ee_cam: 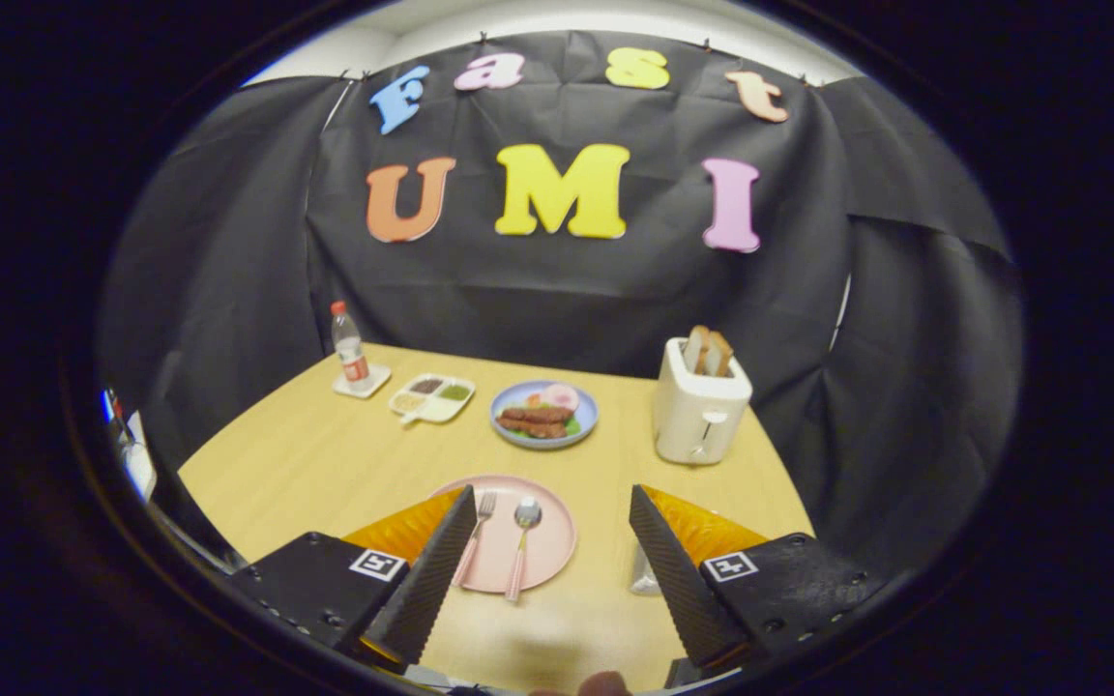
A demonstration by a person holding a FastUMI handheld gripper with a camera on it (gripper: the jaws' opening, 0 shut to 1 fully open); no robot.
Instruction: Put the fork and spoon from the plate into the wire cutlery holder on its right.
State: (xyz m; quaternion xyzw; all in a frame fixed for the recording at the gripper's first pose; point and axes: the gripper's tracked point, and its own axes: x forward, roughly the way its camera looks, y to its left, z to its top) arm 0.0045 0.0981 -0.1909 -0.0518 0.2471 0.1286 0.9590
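Gripper (552, 570) hovered with jaws wide apart above the pink plate (557, 551) holding fork (476, 536) and spoon (522, 543) side by side; a sloppy pinch risked grabbing both, wire holder (643, 572) mostly hidden behind right finger.
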